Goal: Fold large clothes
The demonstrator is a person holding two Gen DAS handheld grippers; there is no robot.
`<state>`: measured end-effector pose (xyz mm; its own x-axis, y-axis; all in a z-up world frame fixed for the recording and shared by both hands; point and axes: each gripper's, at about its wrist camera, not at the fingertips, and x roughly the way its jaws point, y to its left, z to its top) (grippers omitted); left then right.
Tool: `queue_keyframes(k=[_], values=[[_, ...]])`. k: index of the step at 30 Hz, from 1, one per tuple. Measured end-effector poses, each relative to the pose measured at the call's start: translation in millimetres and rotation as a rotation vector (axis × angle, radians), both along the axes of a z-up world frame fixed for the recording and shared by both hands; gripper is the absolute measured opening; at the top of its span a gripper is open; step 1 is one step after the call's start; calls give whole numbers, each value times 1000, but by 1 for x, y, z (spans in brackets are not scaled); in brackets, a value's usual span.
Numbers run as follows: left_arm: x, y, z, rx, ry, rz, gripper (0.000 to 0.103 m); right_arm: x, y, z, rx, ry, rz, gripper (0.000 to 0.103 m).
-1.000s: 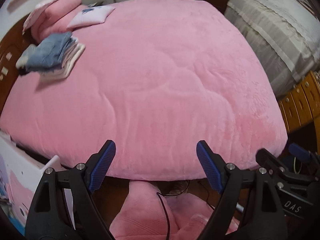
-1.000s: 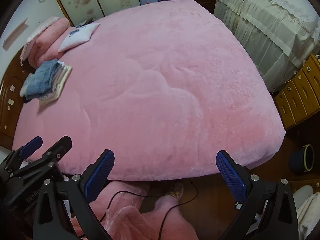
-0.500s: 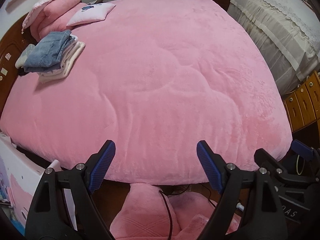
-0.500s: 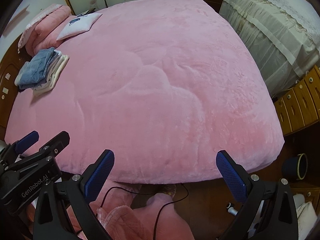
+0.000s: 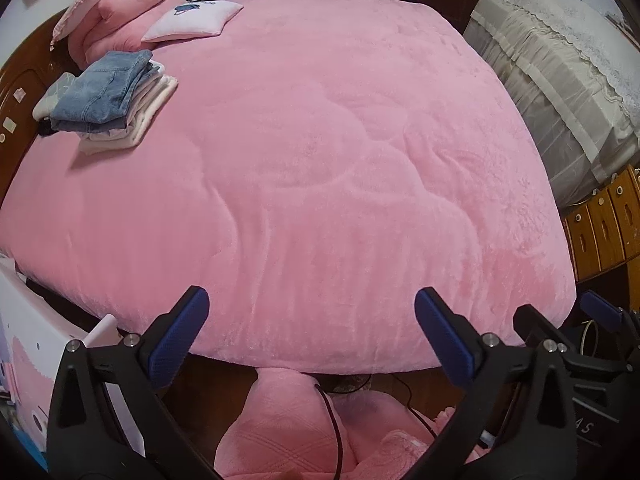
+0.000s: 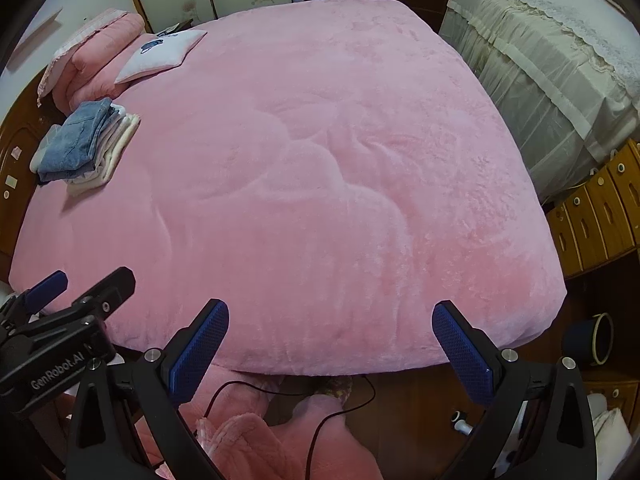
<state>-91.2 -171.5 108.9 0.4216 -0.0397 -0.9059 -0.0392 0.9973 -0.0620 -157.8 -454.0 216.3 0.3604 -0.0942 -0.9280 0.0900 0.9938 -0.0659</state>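
The left gripper (image 5: 312, 330) hangs above the near edge of the bed, its two blue-padded fingers (image 5: 178, 338) spread wide with nothing between them. The right gripper (image 6: 330, 350) is posed the same way just beside it, jaws wide apart and empty; each one shows at the edge of the other's view.

Ahead of both spreads a plush pink quilted bedcover (image 5: 320, 168), lying flat over the bed. Far ahead and to the left of the grippers, near the dark wooden headboard (image 5: 16, 92), sits a stack of folded clothes with blue denim jeans on top (image 5: 106, 94) and pale garments under it. Beyond the stack lie a rolled pink blanket (image 5: 120, 20) and a small white cushion with a blue print (image 5: 192, 20).

Directly below the fingers, on the floor at the foot of the bed, is a crumpled pink fleece garment (image 6: 248, 440) with a thin black cable (image 6: 320, 428) trailing across it. To the right stand a wooden drawer cabinet (image 6: 600, 216) and a second bed draped in cream lace-trimmed cloth (image 6: 540, 52).
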Motion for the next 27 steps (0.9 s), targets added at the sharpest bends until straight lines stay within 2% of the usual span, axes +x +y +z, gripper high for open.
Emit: queue_keyframes(k=[12,27], values=[[-6,-3,10,14,-32,-6,102,-21,10,8,-12,-29,-22,103],[-6,-7,19,48,-53,-8,102,-27,19,16,-25,-39,-26,103]])
